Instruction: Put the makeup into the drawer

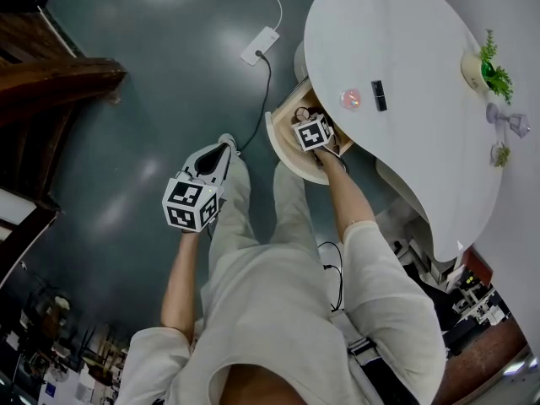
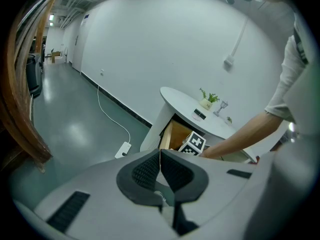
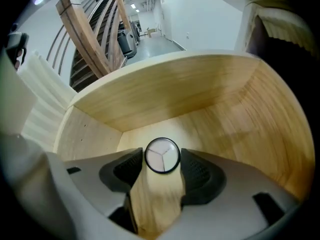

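Observation:
A round makeup compact (image 3: 162,155) with a black rim and a pale three-part lid sits between the pads of my right gripper (image 3: 162,165), which is shut on it. That gripper points steeply down into the open wooden drawer (image 3: 200,109), just above its floor. From the head view, its marker cube (image 1: 312,132) hides the jaws over the drawer (image 1: 283,137) under the white table (image 1: 422,99). A pink round compact (image 1: 351,99) and a black case (image 1: 379,95) lie on the tabletop. My left gripper (image 1: 224,144) hangs shut and empty over the floor, left of the drawer.
A potted plant (image 1: 489,70), a stemmed glass (image 1: 509,121) and a small green sprig (image 1: 502,153) stand at the table's far side. A white power strip (image 1: 259,45) with its cable lies on the grey floor. Wooden stairs (image 1: 51,74) rise at the left.

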Action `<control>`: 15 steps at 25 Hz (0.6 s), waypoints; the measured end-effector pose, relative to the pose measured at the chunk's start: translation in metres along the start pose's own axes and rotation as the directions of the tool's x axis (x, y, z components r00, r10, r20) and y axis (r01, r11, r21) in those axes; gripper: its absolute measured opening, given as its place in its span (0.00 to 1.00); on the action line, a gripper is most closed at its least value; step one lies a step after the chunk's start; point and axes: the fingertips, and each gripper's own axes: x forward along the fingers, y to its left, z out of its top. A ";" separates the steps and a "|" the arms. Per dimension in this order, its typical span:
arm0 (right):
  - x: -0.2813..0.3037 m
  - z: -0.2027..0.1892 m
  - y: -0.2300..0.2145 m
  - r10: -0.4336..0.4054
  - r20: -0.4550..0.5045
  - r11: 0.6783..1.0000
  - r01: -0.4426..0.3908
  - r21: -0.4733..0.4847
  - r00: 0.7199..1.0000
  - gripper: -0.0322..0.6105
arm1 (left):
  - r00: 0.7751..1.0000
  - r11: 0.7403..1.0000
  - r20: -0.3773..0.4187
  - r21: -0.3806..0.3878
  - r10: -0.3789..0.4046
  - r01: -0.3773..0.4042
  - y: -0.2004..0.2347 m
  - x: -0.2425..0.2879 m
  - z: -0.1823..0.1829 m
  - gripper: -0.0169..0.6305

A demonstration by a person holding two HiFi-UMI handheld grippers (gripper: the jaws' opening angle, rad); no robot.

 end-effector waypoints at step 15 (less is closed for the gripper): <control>-0.111 0.038 0.051 0.080 0.314 0.989 -0.035 -0.145 0.946 0.44 | 0.998 0.997 0.025 0.049 -0.053 0.052 -0.035 0.010 0.016 0.05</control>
